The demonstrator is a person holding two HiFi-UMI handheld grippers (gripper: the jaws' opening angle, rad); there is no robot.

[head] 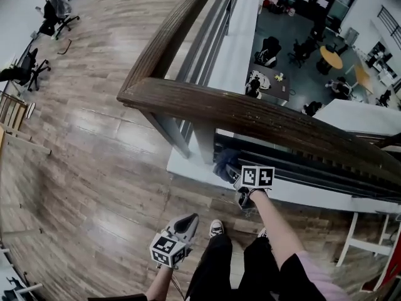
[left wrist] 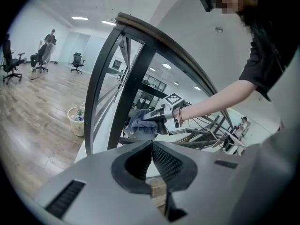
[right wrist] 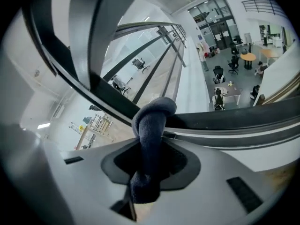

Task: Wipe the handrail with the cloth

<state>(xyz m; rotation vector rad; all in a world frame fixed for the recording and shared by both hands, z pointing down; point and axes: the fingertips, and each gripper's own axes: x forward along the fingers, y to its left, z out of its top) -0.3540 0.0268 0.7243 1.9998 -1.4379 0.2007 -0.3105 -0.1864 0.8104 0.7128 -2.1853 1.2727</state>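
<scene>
Now my right gripper point(right wrist: 149, 165) clamps its jaws on a soft, bunched cloth point(right wrist: 151, 121) below the grained wooden handrail point(head: 250, 113); my left gripper point(left wrist: 151, 149) has its jaws together.

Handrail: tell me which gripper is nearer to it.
Right. The right gripper, shut on the cloth, reaches in among the lower bars below the handrail, not touching it. The left gripper hangs further back beside the person's legs, jaws together and empty.

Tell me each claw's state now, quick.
Left claw: shut, holding nothing.
Right claw: shut on the cloth.
</scene>
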